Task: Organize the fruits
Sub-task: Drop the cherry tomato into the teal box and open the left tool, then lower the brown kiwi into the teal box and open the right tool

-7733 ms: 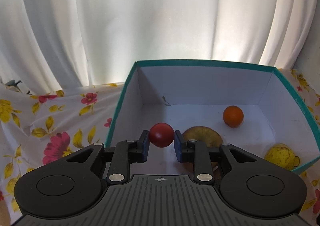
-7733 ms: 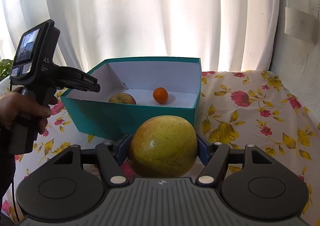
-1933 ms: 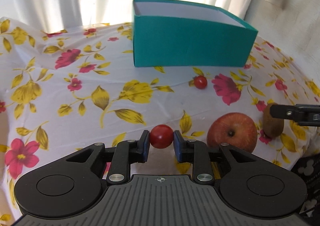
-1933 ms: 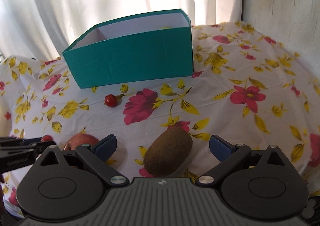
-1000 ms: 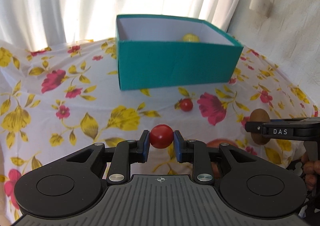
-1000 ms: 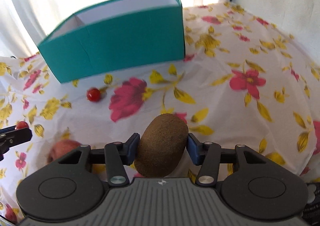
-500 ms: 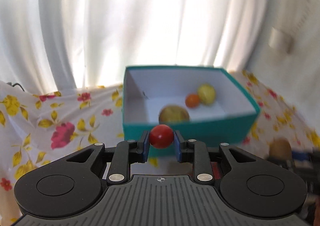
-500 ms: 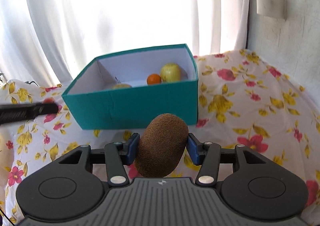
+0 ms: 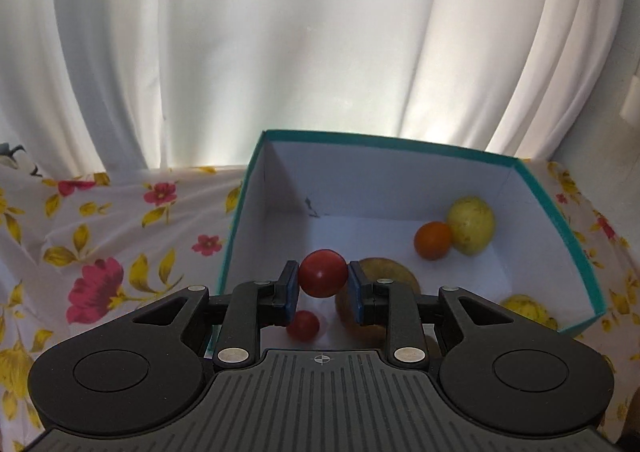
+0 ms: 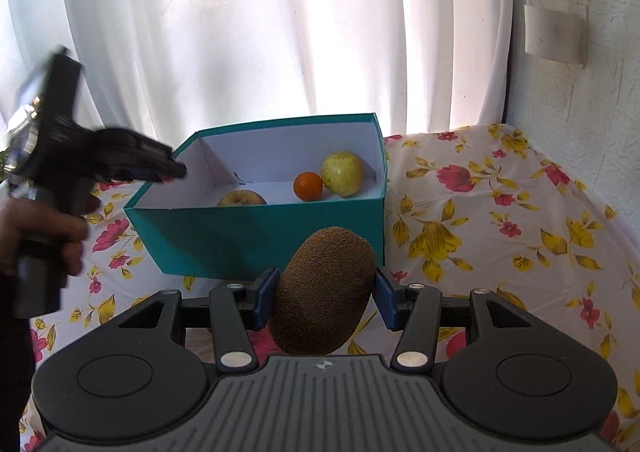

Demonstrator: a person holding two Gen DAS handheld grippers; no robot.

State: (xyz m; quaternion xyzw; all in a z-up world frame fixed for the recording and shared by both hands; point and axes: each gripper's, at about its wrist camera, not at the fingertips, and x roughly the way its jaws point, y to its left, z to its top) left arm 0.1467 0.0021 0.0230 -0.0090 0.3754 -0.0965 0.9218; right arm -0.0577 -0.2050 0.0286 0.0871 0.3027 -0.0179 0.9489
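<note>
Left view over box (image 9: 576, 252), right view nearby, both facing it

Backlit white curtains (image 9: 320, 52) hang behind a floral tablecloth (image 10: 500, 212), beside a textured white wall (image 10: 580, 92).

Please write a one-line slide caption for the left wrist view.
Left gripper holds a red tomato above the teal box, which already contains fruit.

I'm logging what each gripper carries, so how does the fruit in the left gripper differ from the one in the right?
The red tomato is small, round, glossy; the kiwi is bigger, oval, fuzzy brown. The tomato hangs over the teal box; the kiwi is short of it. Both are clamped between blue pads.
</note>
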